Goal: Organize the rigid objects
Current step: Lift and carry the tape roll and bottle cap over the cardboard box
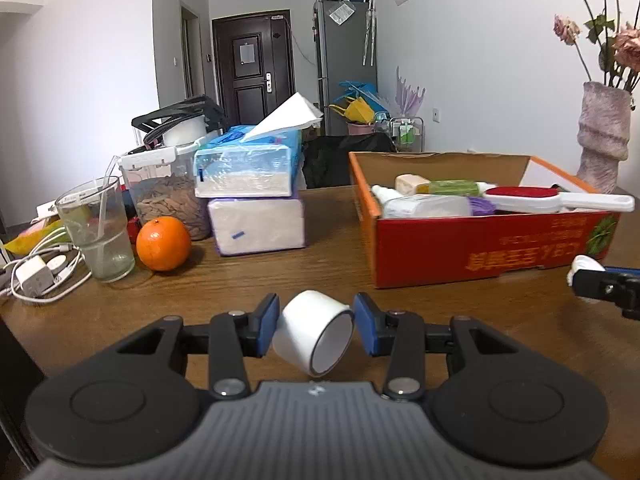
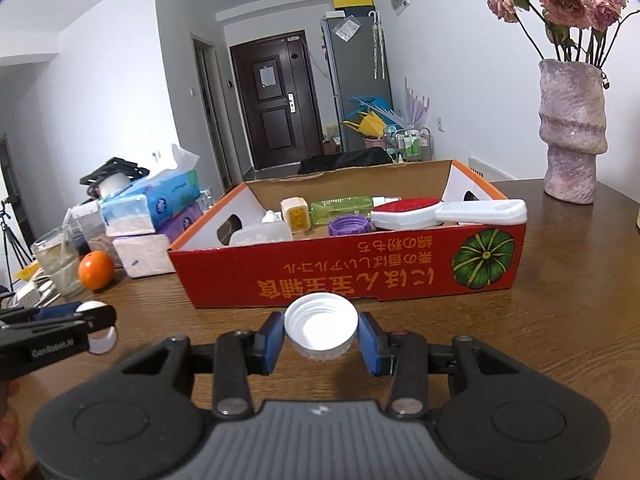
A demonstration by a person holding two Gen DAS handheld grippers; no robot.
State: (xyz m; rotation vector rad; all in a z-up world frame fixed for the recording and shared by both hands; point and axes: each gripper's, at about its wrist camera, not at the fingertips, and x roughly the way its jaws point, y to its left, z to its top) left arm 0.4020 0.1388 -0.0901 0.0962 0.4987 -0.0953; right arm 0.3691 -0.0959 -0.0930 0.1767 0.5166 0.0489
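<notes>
The left gripper (image 1: 316, 330) has its jaws clenched on a white cylinder (image 1: 312, 334), tilted above the desk (image 1: 280, 276). The right gripper (image 2: 320, 338) grasps a white bottle cap (image 2: 320, 326), open side up. Just beyond both stands the red cardboard box (image 2: 348, 276) holding a lint brush (image 2: 444, 212).

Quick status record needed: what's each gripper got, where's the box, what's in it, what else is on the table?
left gripper: shut on white roll, held above table
right gripper: shut on white cap, open side facing the camera
box: red, open top, just ahead of both grippers
in box: brush, purple cap, green bottle
left of box: orange, glass, tissue packs
</notes>
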